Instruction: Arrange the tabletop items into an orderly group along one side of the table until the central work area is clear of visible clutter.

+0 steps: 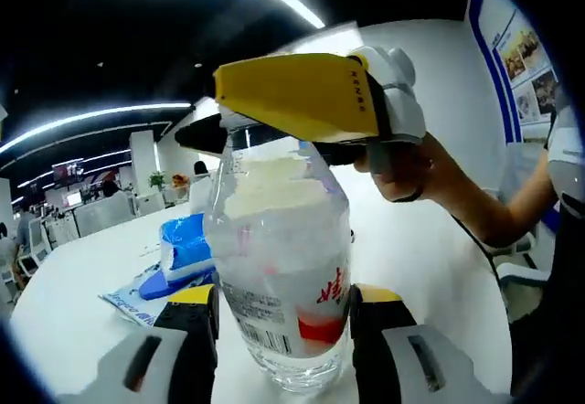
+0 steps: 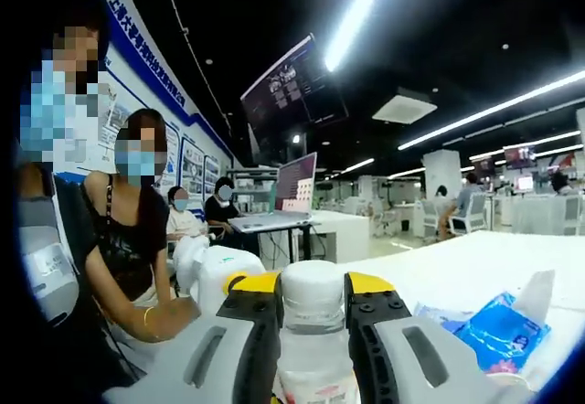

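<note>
A: What does the left gripper [image 1: 281, 331] hold?

B: In the left gripper view, its two jaws with yellow tips press on both sides of the clear plastic bottle with a white and red label [image 1: 279, 267]. The bottle stands upright on the white table [image 1: 420, 258], its base touching the surface. So this gripper is closed on the lower body of the bottle.

A: And the right gripper [image 2: 313, 317]?

B: In the right gripper view, its jaws sit tight against the white cap [image 2: 313, 296] of the same bottle, one on each side. It grips the bottle at the top. In the left gripper view this gripper comes in from the right, above the bottle, as a yellow and white body, with the person's hand [image 1: 411, 171] behind it.

A: What else lies on the table?

B: A blue and white plastic packet [image 1: 186, 253] lies just behind the bottle, to the left in the left gripper view. Under it there is a flat blue and white wrapper [image 1: 128, 299]. In the right gripper view the blue packet is at the lower right.

A: And around the table?

B: Seated persons [image 2: 137, 230] are at the left of the right gripper view, before a wall with posters [image 2: 192, 162]. A dark screen [image 2: 292, 89] hangs from the ceiling.
</note>
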Demonstrator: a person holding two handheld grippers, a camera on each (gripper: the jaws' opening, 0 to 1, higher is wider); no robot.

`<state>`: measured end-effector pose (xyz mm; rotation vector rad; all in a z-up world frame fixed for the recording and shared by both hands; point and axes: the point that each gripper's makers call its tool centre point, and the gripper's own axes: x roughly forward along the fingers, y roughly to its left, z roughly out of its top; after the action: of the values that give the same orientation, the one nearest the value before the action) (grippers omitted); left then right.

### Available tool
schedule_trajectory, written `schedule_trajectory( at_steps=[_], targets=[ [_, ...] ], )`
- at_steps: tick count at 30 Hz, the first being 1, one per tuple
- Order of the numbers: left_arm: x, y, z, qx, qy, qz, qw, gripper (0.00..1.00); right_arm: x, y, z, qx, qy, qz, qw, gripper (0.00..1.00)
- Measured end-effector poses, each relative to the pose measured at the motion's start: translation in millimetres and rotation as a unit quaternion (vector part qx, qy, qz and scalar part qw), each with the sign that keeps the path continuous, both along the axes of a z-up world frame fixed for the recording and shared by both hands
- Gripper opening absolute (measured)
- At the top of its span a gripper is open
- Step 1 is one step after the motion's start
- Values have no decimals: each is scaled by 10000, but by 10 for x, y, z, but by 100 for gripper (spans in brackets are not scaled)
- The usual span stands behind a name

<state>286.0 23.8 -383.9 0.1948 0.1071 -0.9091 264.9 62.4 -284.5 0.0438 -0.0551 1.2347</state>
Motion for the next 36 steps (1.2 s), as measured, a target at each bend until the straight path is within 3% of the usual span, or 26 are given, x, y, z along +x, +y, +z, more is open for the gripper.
schedule_trajectory(
  at_steps=[3, 8, 20, 25, 36],
  targets=[
    [-11, -64, -37, -129, 142, -225, 9996, 49, 19, -1, -4, 70, 67, -112, 9999, 24],
    [-14, -70, -32, -167, 110, -305, 9993, 48, 29, 9, 1, 56, -5, -170, 9998, 24],
    [13, -37, -10, -342, 364, -598, 9970, 46, 68, 112, 20, 104, -100, -71, 9999, 23],
    [87, 100, -21, -51, 354, -520, 9980, 46, 127, 243, 27, 60, -50, 9, 10000, 23],
    [343, 525, 75, 91, 210, -186, 9996, 46, 341, 623, 131, -138, -126, 218, 9996, 22]
  ],
)
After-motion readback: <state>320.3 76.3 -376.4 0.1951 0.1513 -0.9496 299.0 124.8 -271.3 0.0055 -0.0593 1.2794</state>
